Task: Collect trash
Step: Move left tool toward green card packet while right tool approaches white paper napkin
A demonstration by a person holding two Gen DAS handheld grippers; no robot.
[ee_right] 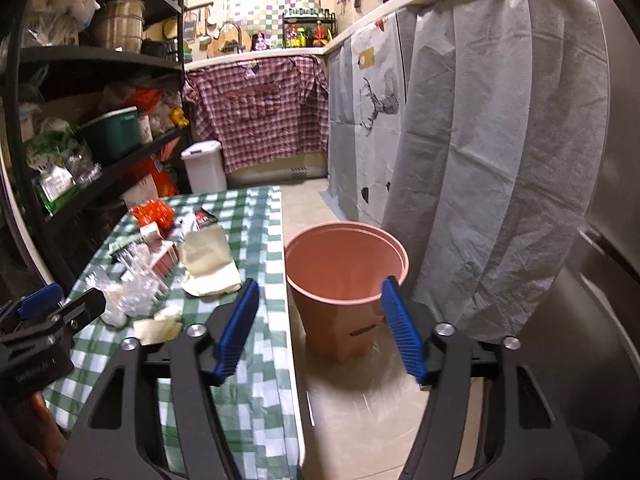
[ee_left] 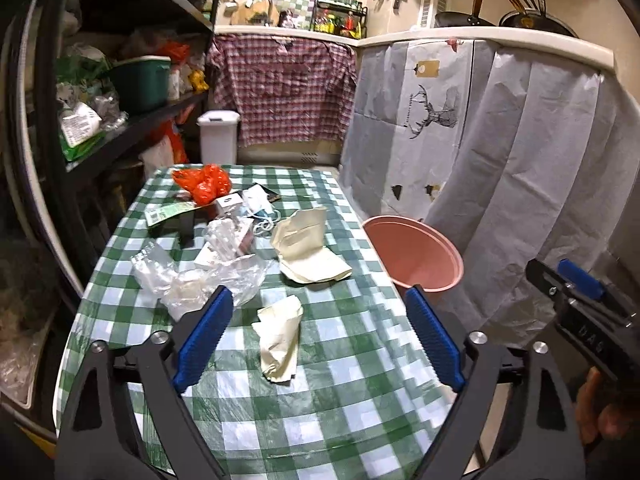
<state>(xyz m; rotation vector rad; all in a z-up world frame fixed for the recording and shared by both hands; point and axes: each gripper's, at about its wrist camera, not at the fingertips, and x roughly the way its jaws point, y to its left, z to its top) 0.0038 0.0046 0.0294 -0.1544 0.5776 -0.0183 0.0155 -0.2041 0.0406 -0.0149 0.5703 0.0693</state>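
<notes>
My left gripper [ee_left: 320,300] hangs open over the green-checked table [ee_left: 352,364]. A crumpled cream paper [ee_left: 280,340] lies on the cloth below the gap between its fingers, untouched. Further back lie a cream paper bag [ee_left: 308,244], clear plastic wrap [ee_left: 200,284], a face mask [ee_left: 260,208] and an orange plastic bag [ee_left: 204,184]. A pink bin [ee_right: 344,264] stands on the floor beside the table's right edge. My right gripper [ee_right: 320,284] is open and empty, pointing down at this bin from the near side.
Black shelving [ee_left: 120,132] packed with goods runs along the left. A white lidded bin [ee_left: 218,136] stands beyond the table's far end. Grey cloth [ee_left: 520,140] hangs from the counter at right, close behind the pink bin. A steel appliance [ee_right: 600,280] fills the far right.
</notes>
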